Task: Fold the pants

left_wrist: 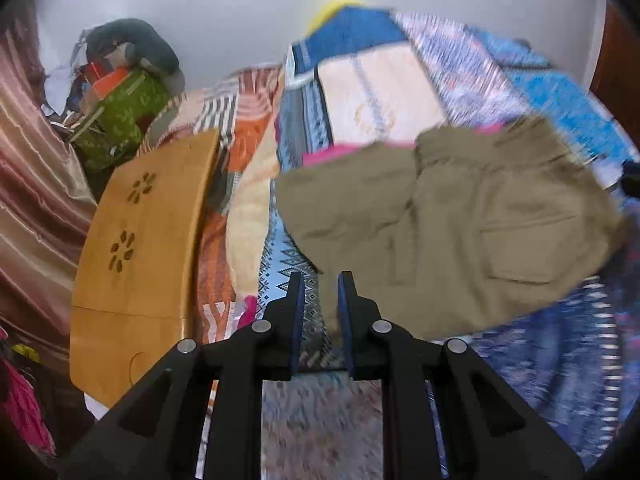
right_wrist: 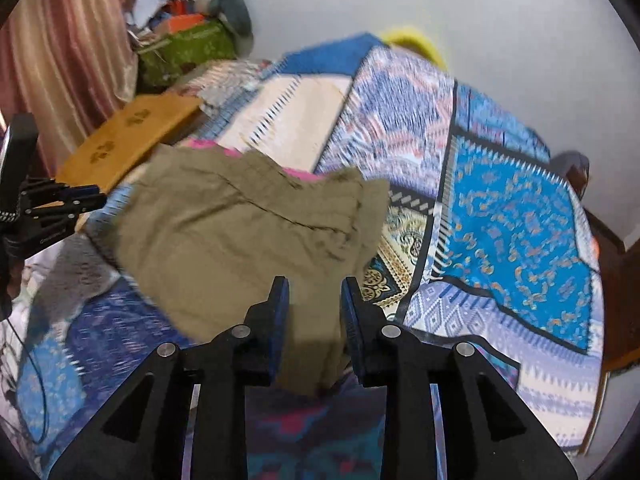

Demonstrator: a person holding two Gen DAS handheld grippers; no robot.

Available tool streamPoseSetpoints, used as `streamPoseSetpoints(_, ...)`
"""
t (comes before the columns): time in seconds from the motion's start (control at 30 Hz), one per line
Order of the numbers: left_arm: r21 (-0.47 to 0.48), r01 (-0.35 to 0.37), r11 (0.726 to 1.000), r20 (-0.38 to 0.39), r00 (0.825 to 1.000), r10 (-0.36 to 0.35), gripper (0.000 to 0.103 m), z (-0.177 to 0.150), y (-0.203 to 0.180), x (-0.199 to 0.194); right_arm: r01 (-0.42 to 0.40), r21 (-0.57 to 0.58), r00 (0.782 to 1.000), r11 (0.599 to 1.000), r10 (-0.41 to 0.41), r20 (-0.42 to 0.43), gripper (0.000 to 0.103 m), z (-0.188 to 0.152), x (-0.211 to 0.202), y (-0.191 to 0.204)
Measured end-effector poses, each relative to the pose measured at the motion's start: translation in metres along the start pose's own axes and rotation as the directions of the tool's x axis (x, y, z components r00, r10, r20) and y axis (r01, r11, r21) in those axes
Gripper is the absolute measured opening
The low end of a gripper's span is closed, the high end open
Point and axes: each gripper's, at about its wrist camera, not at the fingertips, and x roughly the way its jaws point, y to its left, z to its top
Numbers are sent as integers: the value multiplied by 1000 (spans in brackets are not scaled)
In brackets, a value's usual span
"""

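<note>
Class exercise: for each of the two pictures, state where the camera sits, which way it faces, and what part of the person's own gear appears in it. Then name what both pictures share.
Left wrist view: sits on the left gripper, looking forward and down at the pants; its own fingers show, parted, with the pants' edge behind the gap.
Right wrist view: sits on the right gripper, looking forward and down at the pants; its own fingers show, and the left gripper at the left edge.
Shared: pants, patterned blanket, wooden board, green box.

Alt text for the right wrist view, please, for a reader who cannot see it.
Folded olive pants lie on a blue patterned bedspread, with the right gripper just above their near edge, slightly open and holding nothing. The left gripper shows at the left edge beside a wooden board.
</note>
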Motion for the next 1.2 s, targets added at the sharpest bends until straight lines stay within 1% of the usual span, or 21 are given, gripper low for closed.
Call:
streamPoseSetpoints(0.03,-16,-1,1000,23,1000,1,18,2,1,-15,-1,2,1000,1000,1,10,24,0,-10,3)
streamPoseSetpoints(0.07,-40,-1,999,50,999,3,22,3,2,-34,-8,-5,1000,1000,8,29,24,1,-24,8)
streamPoseSetpoints(0.17,-92,47,995,125,991,-36,28,5,5,-82,-16,-18,995,1000,17,102,24,1,-64,22)
streamPoseSetpoints(0.27,-112,91,989,210,975,-66,28,2,3,-135,-22,-30,983,999,27,181,24,-2,-107,36)
streamPoseSetpoints(0.3,-109,111,988,241,967,-83,28,-1,1,-157,-22,-37,976,999,29,214,24,-4,-125,42)
streamPoseSetpoints(0.37,-95,127,987,277,956,-96,28,-5,-3,-187,-26,-44,962,999,37,272,24,-7,-154,52)
streamPoseSetpoints(0.43,-76,142,987,329,938,-110,28,-12,-8,-224,-31,-50,947,998,45,319,24,-12,-180,61)
streamPoseSetpoints(0.47,-65,155,986,359,925,-122,28,-18,-12,-244,-35,-54,938,998,51,344,24,-15,-194,67)
streamPoseSetpoints(0.53,-50,169,984,402,906,-136,28,-27,-17,-274,-41,-61,919,997,61,390,24,-22,-218,74)
streamPoseSetpoints(0.6,-31,181,983,450,881,-148,29,-43,-24,-306,-21,-80,896,997,54,441,24,-32,-243,87)
streamPoseSetpoints(0.67,-13,191,982,486,859,-161,36,-62,-31,-333,5,-93,872,996,41,488,24,-43,-264,97)
streamPoseSetpoints(0.73,-3,197,980,519,838,-167,37,-80,-38,-353,2,-89,851,996,45,523,24,-53,-280,105)
streamPoseSetpoints(0.8,8,185,983,553,818,-159,37,-99,-47,-372,10,-85,831,996,39,554,24,-66,-293,115)
streamPoseSetpoints(0.9,19,168,986,606,782,-145,38,-127,-57,-396,0,-78,813,997,46,581,24,-85,-305,128)
streamPoseSetpoints(1.0,20,181,983,648,746,-151,46,-151,-64,-416,-21,-60,798,998,52,600,24,-100,-311,134)
streamPoseSetpoints(1.03,20,183,983,659,737,-151,49,-158,-65,-421,-28,-53,792,998,55,608,24,-105,-314,135)
streamPoseSetpoints(1.1,16,184,983,673,725,-147,50,-169,-67,-429,-41,-43,779,998,59,624,24,-111,-321,138)
streamPoseSetpoints(1.2,12,210,978,684,711,-161,54,-177,-66,-438,-36,-30,748,999,47,662,24,-120,-334,144)
